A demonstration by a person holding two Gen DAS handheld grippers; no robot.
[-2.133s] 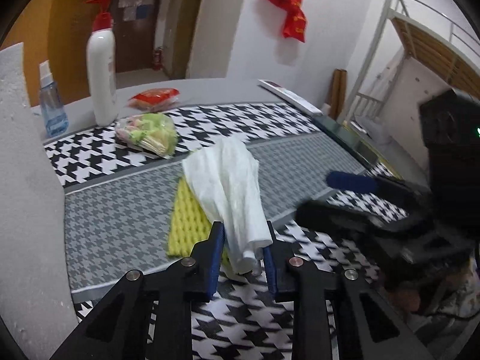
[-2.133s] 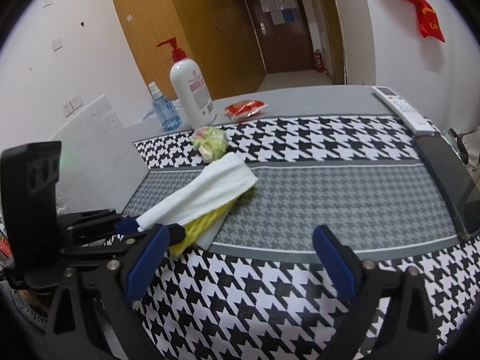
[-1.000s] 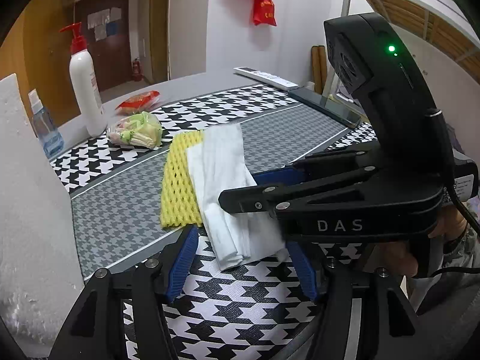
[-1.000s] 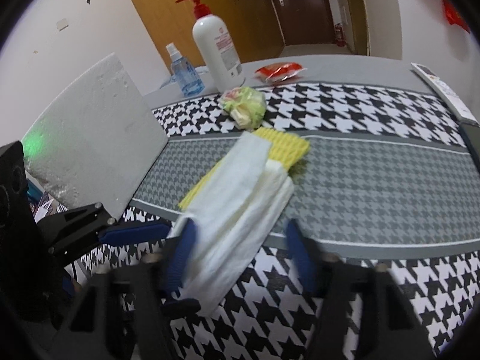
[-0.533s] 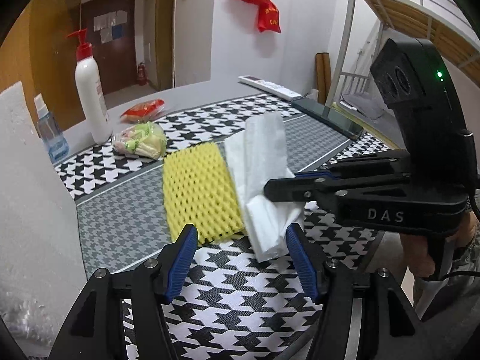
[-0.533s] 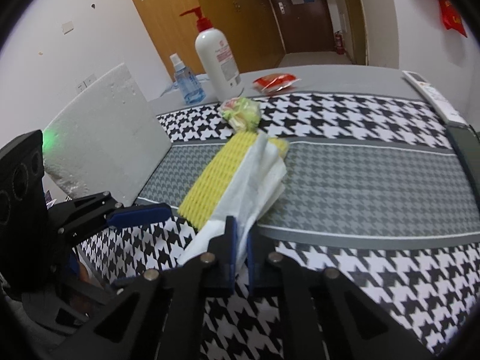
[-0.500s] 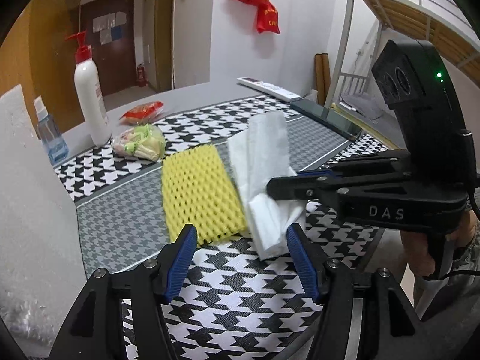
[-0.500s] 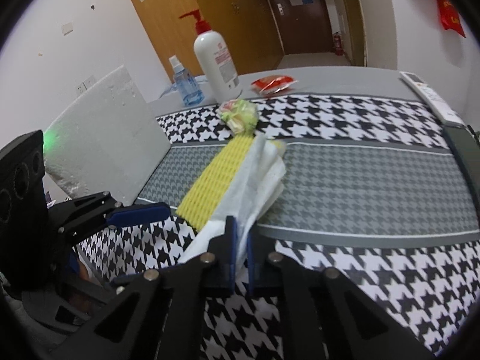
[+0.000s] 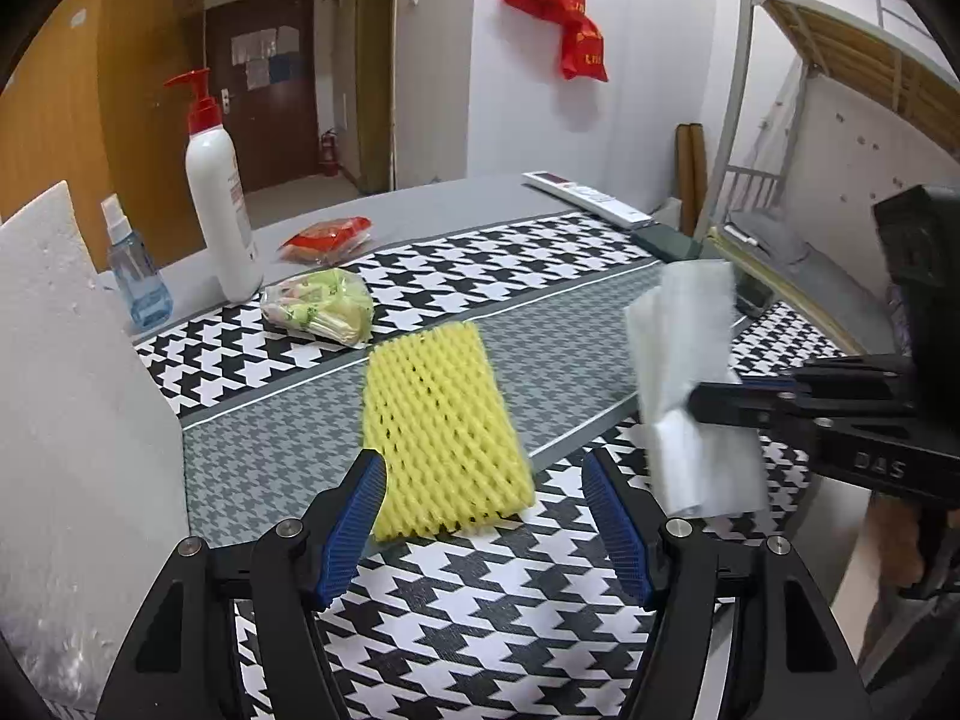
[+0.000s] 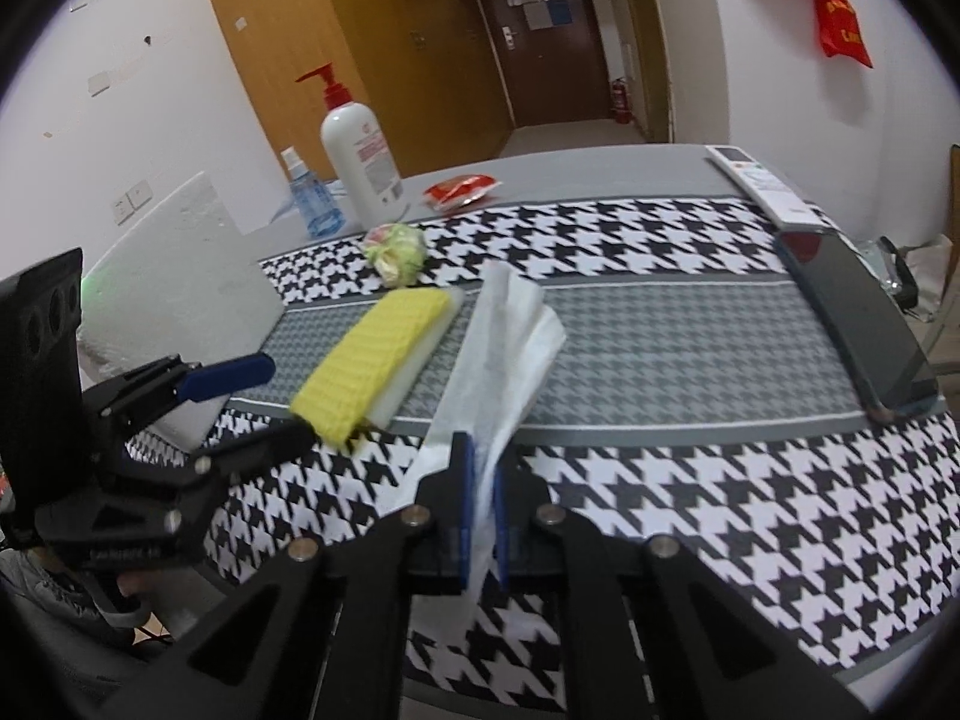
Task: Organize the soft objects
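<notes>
My right gripper [image 10: 482, 501] pinches the white folded paper cloth [image 10: 503, 348], lifted right of the yellow foam mesh pad [image 9: 441, 429] to separate them. My left gripper [image 9: 483, 531] hangs wide open, empty, just short of the pad's near edge on the houndstooth desk [image 9: 480, 618], ready to take it.

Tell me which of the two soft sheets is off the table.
The white sheet: the right gripper is shut on it and holds it up. The yellow foam net lies flat on the cloth before the open left gripper.

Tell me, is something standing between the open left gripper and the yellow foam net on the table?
Nothing visible does. The left gripper is open, and the yellow foam net lies flat just ahead of its fingertips, uncovered. The white tissue hangs aside in the right gripper.
</notes>
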